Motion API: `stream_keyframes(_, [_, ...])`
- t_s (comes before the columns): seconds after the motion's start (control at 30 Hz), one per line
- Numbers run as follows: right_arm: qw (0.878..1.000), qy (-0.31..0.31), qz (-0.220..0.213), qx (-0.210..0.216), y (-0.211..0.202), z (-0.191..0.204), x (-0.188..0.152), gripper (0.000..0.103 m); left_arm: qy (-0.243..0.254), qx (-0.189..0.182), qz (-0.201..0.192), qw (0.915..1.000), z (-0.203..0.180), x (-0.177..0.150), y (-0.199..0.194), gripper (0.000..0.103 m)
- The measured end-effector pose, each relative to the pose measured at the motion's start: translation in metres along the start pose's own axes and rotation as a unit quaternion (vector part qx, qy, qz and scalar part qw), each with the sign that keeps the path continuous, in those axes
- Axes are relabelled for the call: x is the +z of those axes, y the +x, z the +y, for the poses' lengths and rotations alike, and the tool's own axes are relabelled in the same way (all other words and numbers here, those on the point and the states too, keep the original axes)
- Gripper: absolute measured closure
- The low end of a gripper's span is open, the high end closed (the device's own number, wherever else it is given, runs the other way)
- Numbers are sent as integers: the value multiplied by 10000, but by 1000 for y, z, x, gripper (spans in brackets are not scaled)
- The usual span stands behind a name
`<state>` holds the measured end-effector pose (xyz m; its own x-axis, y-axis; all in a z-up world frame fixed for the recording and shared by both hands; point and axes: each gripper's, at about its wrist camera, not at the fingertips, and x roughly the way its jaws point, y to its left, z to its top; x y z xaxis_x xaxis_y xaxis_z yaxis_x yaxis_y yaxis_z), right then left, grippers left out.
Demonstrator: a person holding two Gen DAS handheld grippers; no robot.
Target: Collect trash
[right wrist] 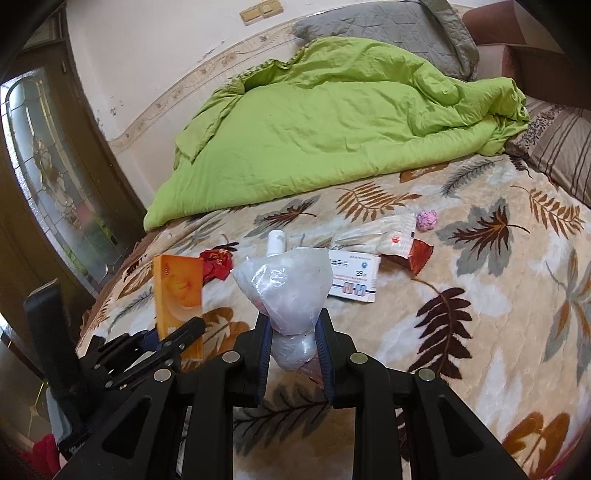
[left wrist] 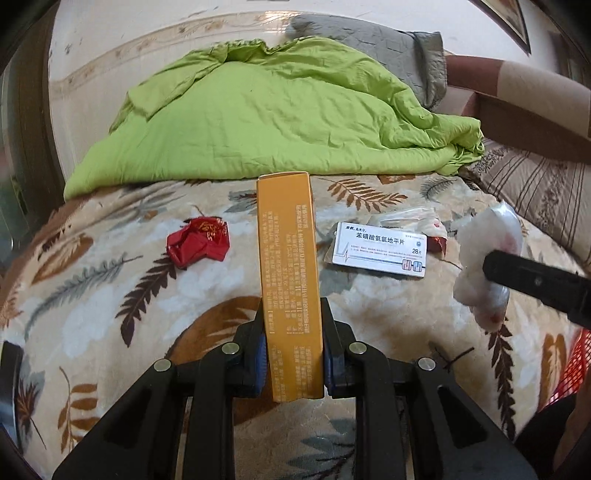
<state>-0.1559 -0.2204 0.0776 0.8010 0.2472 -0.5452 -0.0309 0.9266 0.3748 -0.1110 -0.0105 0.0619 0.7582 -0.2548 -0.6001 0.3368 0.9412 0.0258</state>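
Note:
My left gripper (left wrist: pixel 291 314) is shut on a tall orange box (left wrist: pixel 288 280), held upright above the leaf-patterned blanket (left wrist: pixel 110 295); the same orange box (right wrist: pixel 179 295) shows at the left of the right wrist view. My right gripper (right wrist: pixel 293 325) is shut on a crumpled clear plastic bag (right wrist: pixel 284 284) with white stuffing; that plastic bag (left wrist: pixel 487 258) hangs at the right of the left wrist view. On the blanket lie a crumpled red wrapper (left wrist: pixel 197 240), a white medicine box (left wrist: pixel 380 251), a white bottle (right wrist: pixel 276 242), a clear-and-red snack packet (right wrist: pixel 399 240) and a pink ball (right wrist: pixel 427 220).
A rumpled green quilt (left wrist: pixel 258 110) covers the far half of the bed, with a grey pillow (right wrist: pixel 388 33) and a striped pillow (right wrist: pixel 561 144) behind it. A red mesh basket (left wrist: pixel 569 369) shows at the right edge. A glass-panelled door (right wrist: pixel 48 166) stands at left.

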Motion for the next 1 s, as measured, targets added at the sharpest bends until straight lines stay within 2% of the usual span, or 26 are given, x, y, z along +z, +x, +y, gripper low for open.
stream_keyframes(0.17, [10000, -14, 28, -41, 5, 0, 1, 78, 197, 110, -152, 9996, -6, -1, -4, 81])
stream_keyframes(1.0, [10000, 22, 36, 9, 7, -1, 3, 78, 489, 332, -255, 9979, -16, -4, -4, 81])
